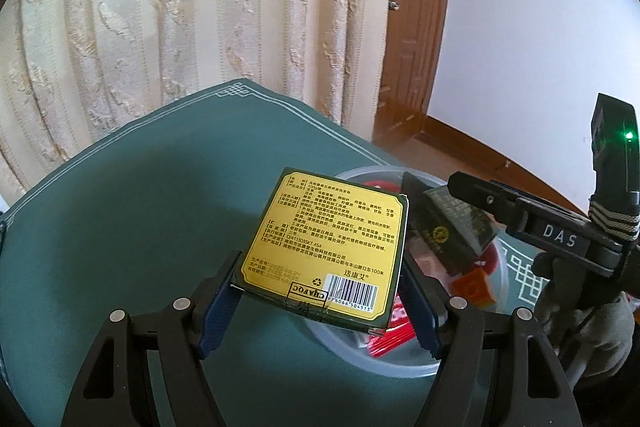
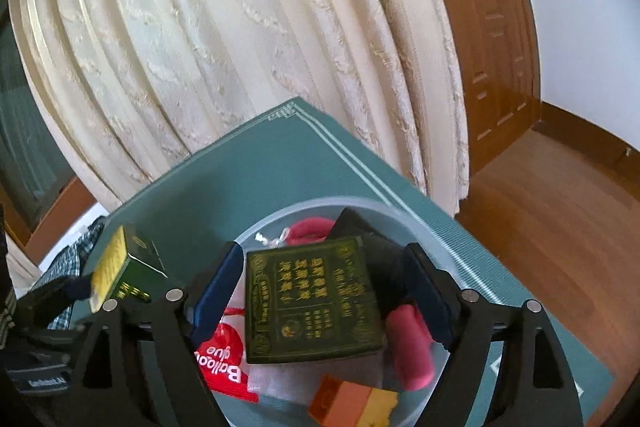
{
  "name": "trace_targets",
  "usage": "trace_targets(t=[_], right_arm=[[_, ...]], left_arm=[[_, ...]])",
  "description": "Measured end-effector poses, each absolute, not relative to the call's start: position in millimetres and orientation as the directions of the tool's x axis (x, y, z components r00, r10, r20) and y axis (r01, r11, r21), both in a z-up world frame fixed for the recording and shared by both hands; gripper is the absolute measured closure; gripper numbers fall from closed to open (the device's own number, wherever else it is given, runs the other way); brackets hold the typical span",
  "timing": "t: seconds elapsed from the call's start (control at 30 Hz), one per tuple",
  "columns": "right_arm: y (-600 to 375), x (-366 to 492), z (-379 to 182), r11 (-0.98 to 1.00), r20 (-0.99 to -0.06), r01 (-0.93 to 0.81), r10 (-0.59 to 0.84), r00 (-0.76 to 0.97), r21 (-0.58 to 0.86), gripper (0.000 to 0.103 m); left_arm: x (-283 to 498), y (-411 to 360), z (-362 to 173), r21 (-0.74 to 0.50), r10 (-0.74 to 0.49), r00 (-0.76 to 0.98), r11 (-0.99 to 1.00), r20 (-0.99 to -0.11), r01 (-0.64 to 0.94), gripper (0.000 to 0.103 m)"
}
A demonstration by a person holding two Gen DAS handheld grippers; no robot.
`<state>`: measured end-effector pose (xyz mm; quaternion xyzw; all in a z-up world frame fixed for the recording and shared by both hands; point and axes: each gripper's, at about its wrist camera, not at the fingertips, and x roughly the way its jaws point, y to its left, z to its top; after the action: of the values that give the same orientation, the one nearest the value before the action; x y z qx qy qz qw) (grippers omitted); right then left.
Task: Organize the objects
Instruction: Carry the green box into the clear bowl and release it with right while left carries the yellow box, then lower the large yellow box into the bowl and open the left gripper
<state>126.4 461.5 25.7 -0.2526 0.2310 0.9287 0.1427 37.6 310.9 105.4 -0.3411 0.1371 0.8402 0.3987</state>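
Observation:
My left gripper [image 1: 320,291] is shut on a green box with a yellow printed label [image 1: 324,239], held tilted above the near-left rim of a translucent plastic bowl [image 1: 360,173]. The right wrist view shows that box [image 2: 120,267] at the far left. My right gripper [image 2: 322,267] stands open over the bowl [image 2: 420,223]. A dark green box with gold print [image 2: 312,299] lies between its blue pads [image 2: 216,291], with gaps on both sides. It rests on the bowl's contents: a red "Balloon" packet [image 2: 224,359], a pink roll [image 2: 412,347] and an orange-yellow block [image 2: 356,403].
The bowl stands on a table with a green cloth [image 1: 120,227], near its right edge. Cream curtains [image 1: 180,7] hang behind the table. A wooden door [image 2: 500,47] and wood floor [image 2: 552,211] lie to the right. Checked fabric [image 2: 80,247] shows beyond the table's left edge.

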Motion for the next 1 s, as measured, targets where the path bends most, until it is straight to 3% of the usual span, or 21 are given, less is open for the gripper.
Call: trace_targets(t=[0.67,1.0], right_arm=[[474,164,11,-0.811,-0.580,-0.458,0.187,-0.793,0.364,0.021],[472,163,7,-0.812,-0.590,-0.467,0.196,-0.783,0.350,0.021]], left_arm=[[26,368,76,-0.162,0.613,-0.277,-0.562,-0.740,-0.811,0.026],[30,356,75,-0.170,0.626,-0.279,-0.560,-0.728,-0.811,0.012]])
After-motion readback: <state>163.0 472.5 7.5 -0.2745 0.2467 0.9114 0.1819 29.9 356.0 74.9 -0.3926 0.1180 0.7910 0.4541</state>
